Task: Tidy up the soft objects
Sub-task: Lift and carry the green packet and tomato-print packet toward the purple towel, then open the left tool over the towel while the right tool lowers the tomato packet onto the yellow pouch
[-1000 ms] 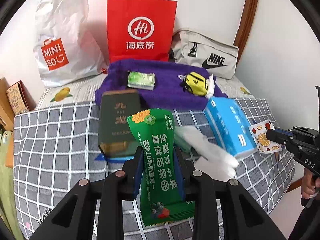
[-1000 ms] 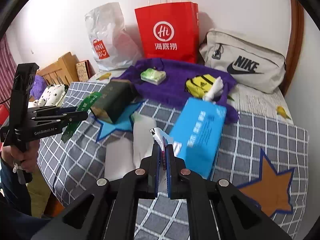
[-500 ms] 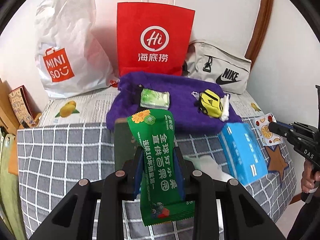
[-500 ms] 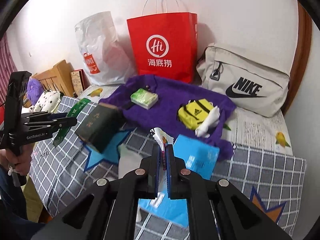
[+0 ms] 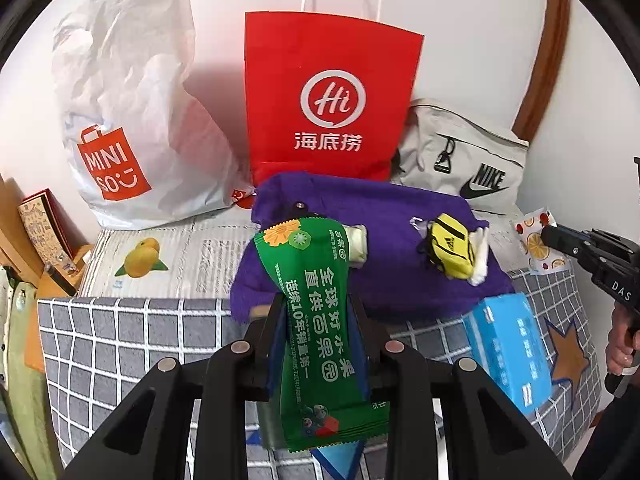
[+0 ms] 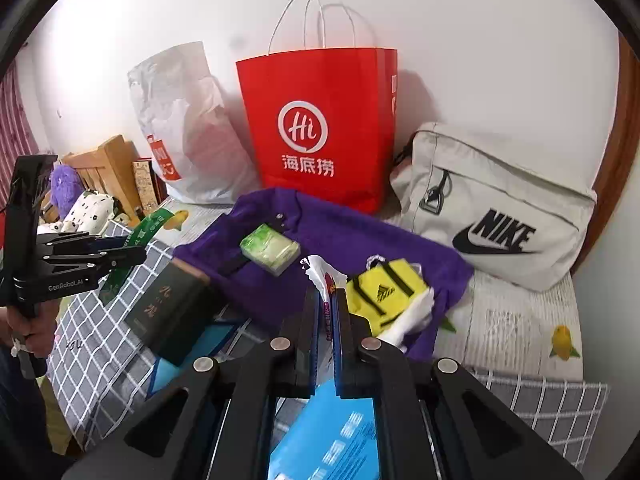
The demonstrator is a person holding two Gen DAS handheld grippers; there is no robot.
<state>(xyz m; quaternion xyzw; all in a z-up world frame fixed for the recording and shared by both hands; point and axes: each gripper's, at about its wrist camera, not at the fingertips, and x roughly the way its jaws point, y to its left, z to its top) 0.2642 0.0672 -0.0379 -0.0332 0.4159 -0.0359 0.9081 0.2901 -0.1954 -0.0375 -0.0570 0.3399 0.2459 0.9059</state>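
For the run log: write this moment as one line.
left tool: shut on green snack packet | right tool: shut on fruit-print packet | both above bed; red bag ahead

Back wall: the white Miniso bag (image 5: 120, 120), the red paper bag (image 5: 328, 96) and the grey Nike bag (image 5: 464, 160) stand side by side from 10 to 1 o'clock, blocking the far edge.
Centre: the purple towel (image 5: 400, 280) carries a green tissue pack (image 6: 270, 249) and a yellow pouch (image 5: 450, 250); bare purple lies between them.
Right, 3 to 4 o'clock: the blue tissue box (image 5: 512, 344) fills the checked blanket (image 5: 120, 344) there.
Left, 8 to 10 o'clock: checked blanket and fruit-print sheet (image 5: 180, 256) lie open.
Near left in the right wrist view: a dark box (image 6: 168, 312) stands in the way.
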